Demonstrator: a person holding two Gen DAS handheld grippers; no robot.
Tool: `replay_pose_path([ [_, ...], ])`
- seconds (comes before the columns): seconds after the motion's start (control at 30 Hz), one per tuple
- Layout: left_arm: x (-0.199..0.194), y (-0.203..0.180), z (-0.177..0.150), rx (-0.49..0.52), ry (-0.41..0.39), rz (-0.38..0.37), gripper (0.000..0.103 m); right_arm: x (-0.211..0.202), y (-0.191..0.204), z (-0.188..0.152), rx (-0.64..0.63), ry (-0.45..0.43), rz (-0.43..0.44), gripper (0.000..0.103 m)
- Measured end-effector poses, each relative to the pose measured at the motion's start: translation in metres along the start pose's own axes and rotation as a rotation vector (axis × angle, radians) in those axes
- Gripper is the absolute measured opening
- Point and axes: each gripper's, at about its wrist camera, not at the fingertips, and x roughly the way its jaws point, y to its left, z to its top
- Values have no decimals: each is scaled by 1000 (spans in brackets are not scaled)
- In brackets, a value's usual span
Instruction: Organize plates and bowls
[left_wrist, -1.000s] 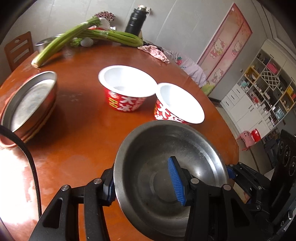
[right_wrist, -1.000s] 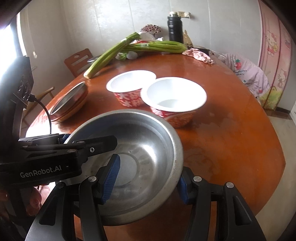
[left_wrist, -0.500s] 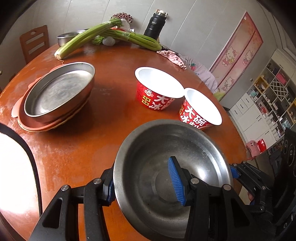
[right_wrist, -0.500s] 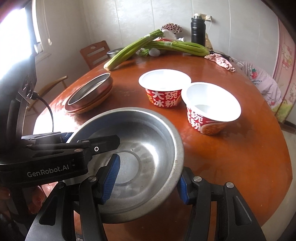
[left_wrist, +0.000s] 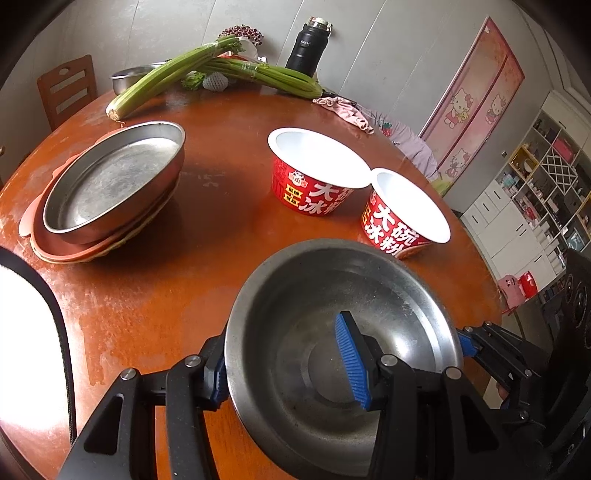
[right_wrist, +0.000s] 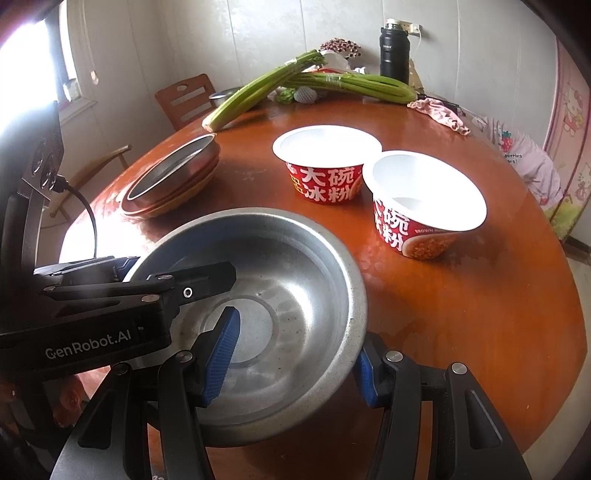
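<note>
Both wrist cams close over steel bowl (left_wrist: 343, 332) (right_wrist: 258, 295), angled down across round table (left_wrist: 221, 240) (right_wrist: 461, 295). Left cam views from bowl's left, right cam from right. Shared: bowl, red cups, plate stack, far celery.

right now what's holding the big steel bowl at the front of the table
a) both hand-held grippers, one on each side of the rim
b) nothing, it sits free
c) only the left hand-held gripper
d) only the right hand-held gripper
a: the left hand-held gripper and the right hand-held gripper each clamp the rim of the steel bowl, one blue pad inside and one outside.
</note>
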Motion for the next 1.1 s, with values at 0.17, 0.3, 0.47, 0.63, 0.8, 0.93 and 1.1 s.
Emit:
replay_pose_path([
  [0.17,2,1,-1,9,1,9,50,3,2,-1,-11,9,-5,58],
  [0.3,4,0,-1,18,8,18,50,5,2,-2,-12,13,-4,58],
  [0.47,5,-1,-1,30,5,27,50,6,0,-4,-8,19,-3,59],
  [0.63,6,-2,-2,36,6,32,51,6,0,-5,-6,20,3,59],
  [0.8,5,0,-2,28,8,55,54,6,-2,-6,1,18,17,59],
  [0.93,-1,4,-1,14,-4,65,55,6,-7,-7,22,25,25,59],
  [1.1,-9,7,0,6,-25,71,57,1,-13,-7,39,11,14,59],
])
